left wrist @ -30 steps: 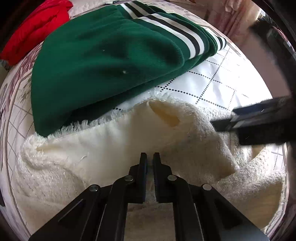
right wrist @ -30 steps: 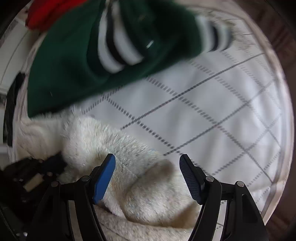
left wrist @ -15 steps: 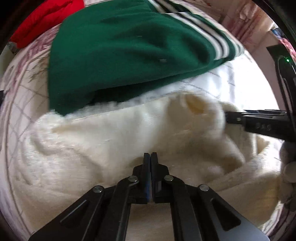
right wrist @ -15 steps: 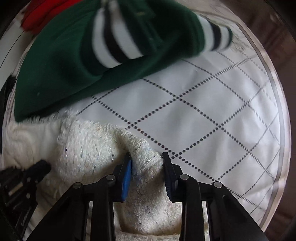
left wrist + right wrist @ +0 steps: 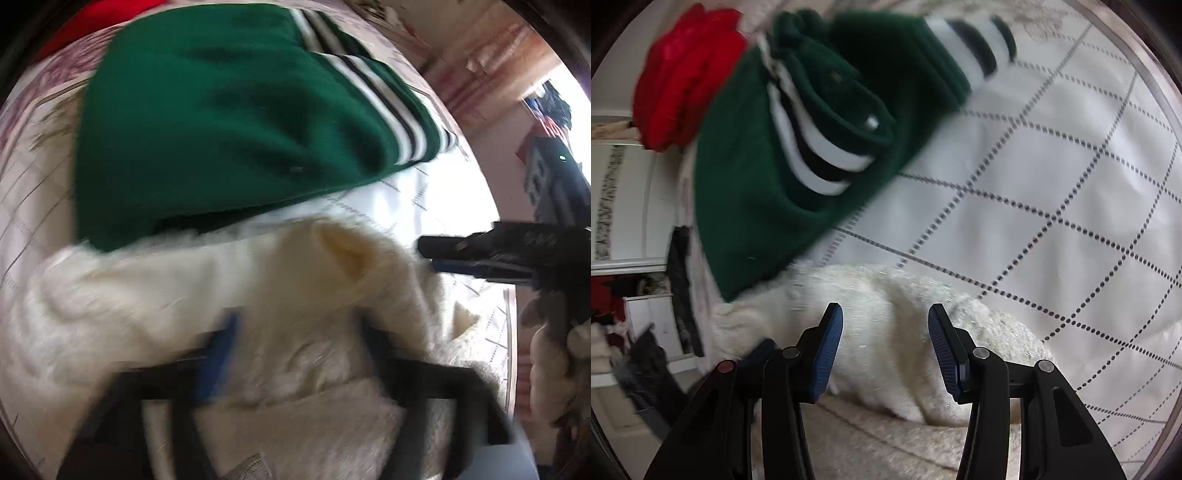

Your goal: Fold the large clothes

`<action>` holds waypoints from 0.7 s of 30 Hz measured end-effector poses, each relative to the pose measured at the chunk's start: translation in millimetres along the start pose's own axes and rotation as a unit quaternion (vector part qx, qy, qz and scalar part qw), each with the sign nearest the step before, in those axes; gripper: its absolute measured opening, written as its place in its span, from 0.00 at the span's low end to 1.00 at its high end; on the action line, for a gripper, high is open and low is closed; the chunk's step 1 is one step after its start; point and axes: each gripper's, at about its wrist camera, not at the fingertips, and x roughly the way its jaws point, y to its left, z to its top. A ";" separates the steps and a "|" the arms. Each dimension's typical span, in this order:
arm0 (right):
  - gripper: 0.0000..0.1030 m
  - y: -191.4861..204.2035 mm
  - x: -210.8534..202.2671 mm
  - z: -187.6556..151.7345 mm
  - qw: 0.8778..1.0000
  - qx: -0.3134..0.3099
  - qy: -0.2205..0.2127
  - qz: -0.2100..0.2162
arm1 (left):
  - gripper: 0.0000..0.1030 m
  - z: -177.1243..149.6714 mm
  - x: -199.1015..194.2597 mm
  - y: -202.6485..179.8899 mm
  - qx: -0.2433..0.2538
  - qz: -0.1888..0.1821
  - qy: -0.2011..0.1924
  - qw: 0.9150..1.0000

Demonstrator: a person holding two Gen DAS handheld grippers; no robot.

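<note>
Ahead of the left gripper (image 5: 295,350) — blurred, jaws spread, gripping nothing — lies one cream fleece garment (image 5: 207,295), one green striped garment (image 5: 229,122) beyond it. Below the right gripper (image 5: 885,345), likewise released, the fleece (image 5: 886,314) bunches; better to pinch one edge layer. One red garment (image 5: 683,77) sits far left.

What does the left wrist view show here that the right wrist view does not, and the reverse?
Only the left wrist view shows the right gripper from the side and the gloved hand holding it, plus the blurred, open left gripper over the fluffy white garment.

Only the right wrist view shows the green garment's folded striped cuff, a wide stretch of the dotted-grid bedsheet, and white furniture at left.

Both show the white garment, the green striped garment behind it, and the red garment.
</note>
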 end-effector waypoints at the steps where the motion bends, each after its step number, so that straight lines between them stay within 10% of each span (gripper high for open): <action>1: 0.49 -2.5 2.8 0.1 1.000 0.004 0.000 -0.002 | 0.75 2.1 5.6 -2.8 0.009 0.008 0.004 1.000; 7: 0.48 -10.7 3.6 -8.9 1.000 -0.006 0.013 0.012 | 0.80 8.2 44.9 -8.9 0.045 0.071 0.029 0.996; 10: 0.00 -16.1 13.4 -5.3 0.997 -0.029 0.030 -0.066 | 0.80 5.3 39.9 -10.1 0.060 0.091 0.025 0.994; 14: 0.04 -30.8 -1.2 -3.1 0.997 0.006 0.010 -0.078 | 0.80 1.0 16.7 1.2 0.035 0.097 0.016 0.995; 18: 0.09 -29.3 -26.4 -11.0 1.000 -0.015 0.015 0.022 | 0.80 -5.3 -14.7 26.9 -0.004 0.122 -0.011 0.992; 21: 0.10 -24.9 -19.5 -18.9 0.997 -0.057 0.030 -0.035 | 0.80 -10.7 -18.2 49.0 -0.024 0.137 -0.002 0.990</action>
